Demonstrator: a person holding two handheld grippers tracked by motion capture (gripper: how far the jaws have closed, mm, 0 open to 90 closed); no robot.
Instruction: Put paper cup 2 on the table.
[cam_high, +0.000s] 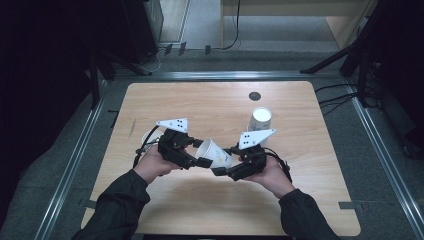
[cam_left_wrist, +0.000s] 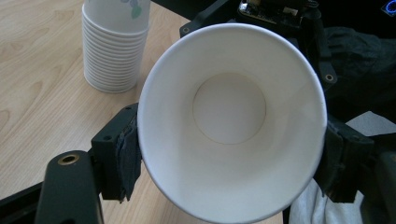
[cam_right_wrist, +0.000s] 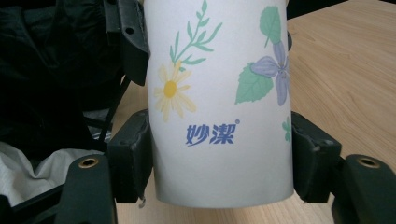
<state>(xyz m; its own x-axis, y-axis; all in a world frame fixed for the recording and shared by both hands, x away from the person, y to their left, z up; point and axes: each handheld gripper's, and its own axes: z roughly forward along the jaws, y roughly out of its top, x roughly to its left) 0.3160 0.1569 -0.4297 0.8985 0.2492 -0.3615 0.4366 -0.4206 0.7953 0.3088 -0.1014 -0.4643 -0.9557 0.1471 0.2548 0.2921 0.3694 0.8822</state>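
Observation:
A white paper cup (cam_high: 214, 152) with a flower print lies on its side in the air between my two grippers, above the middle of the wooden table (cam_high: 200, 100). My left gripper (cam_high: 199, 151) grips it at the open rim. In the left gripper view I look straight into the cup (cam_left_wrist: 229, 126), and the left gripper (cam_left_wrist: 231, 158) has a pad pressed on each side of the rim. My right gripper (cam_high: 227, 160) clamps the base end. In the right gripper view the cup (cam_right_wrist: 219, 93) stands printed side toward me, squeezed by the right gripper (cam_right_wrist: 219, 158).
A stack of matching paper cups (cam_high: 260, 120) stands upside down to the back right of my hands, and shows as the stack (cam_left_wrist: 116, 46) at top left. A crumpled white cloth (cam_high: 148, 137) lies behind the left hand. A dark round hole (cam_high: 255, 95) sits near the far edge.

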